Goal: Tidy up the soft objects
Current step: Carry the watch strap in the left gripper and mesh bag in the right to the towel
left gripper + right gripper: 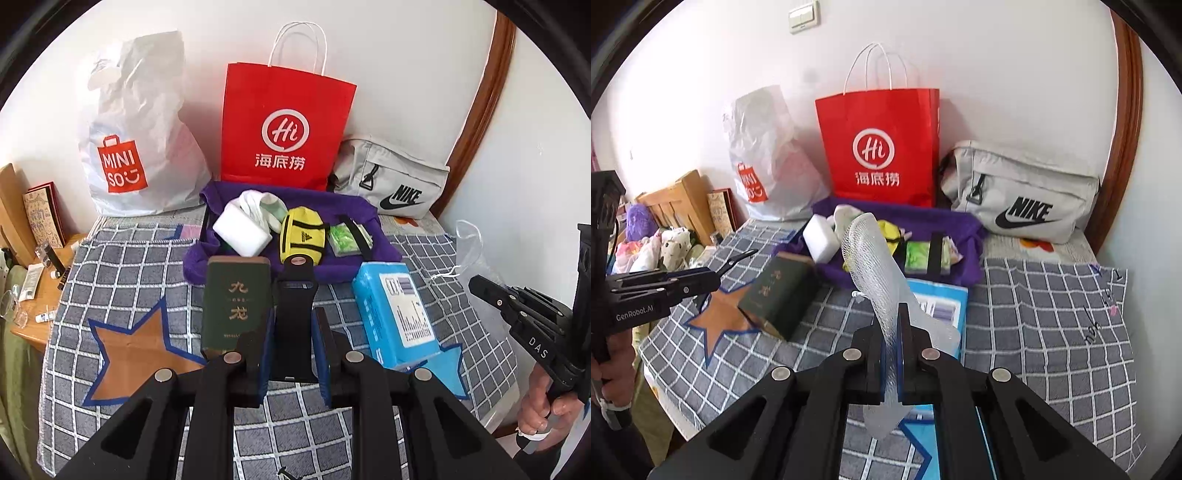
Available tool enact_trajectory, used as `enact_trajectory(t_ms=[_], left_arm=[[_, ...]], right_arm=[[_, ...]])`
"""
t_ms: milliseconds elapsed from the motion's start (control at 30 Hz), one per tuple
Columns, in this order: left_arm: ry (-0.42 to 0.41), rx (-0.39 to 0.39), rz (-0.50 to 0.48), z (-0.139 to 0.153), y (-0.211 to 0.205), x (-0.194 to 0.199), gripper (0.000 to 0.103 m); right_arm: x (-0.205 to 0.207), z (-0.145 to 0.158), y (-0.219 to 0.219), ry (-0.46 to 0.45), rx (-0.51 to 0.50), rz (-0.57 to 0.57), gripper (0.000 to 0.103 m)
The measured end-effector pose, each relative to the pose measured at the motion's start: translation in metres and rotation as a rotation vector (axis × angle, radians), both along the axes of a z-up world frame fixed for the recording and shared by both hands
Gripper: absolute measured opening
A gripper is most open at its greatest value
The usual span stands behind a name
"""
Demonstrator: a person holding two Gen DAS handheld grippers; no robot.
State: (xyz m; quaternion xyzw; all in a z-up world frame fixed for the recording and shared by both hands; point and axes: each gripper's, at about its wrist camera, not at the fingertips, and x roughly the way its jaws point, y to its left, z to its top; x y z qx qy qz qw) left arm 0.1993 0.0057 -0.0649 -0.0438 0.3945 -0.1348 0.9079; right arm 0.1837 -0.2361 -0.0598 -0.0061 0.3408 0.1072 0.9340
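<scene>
the left gripper has its jaws pinched on a flat black strap-like object, which stands up between the blue-lined pads and ends in a rounded tip with a red mark, just in front of the purple cloth; what the object is exactly is hard to tell from this angle. the right gripper is clamped on a strip of white mesh netting, which rises from between the fingers and curves up and over toward the purple cloth, with a loose end hanging below the pads. the purple cloth lies spread on the grey checked blanket, and on it sit a white block, a white sock, a small yellow bag and a green packet crossed by a black band. just in front of the cloth a dark green box stands on the blanket left of the strap, and a blue pack lies to its right. behind the cloth, against the white wall, a white miniso bag, a red paper bag with white handles and a grey nike bag are lined up side by side. a wooden side table stands left of the bed.
</scene>
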Motion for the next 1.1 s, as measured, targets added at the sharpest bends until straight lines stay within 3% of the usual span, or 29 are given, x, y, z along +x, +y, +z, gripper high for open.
enact_trajectory(t_ms=[600, 1100], left_arm=[[-0.036, -0.038, 0.022, 0.027, -0.007, 0.041, 0.02], [-0.021, -0.048, 0.049, 0.023, -0.01, 0.089, 0.02]], right_arm=[[0.038, 0.024, -0.012, -0.037, 0.028, -0.024, 0.004], [0.091, 0.013, -0.023, -0.013, 0.062, -0.037, 0.004]])
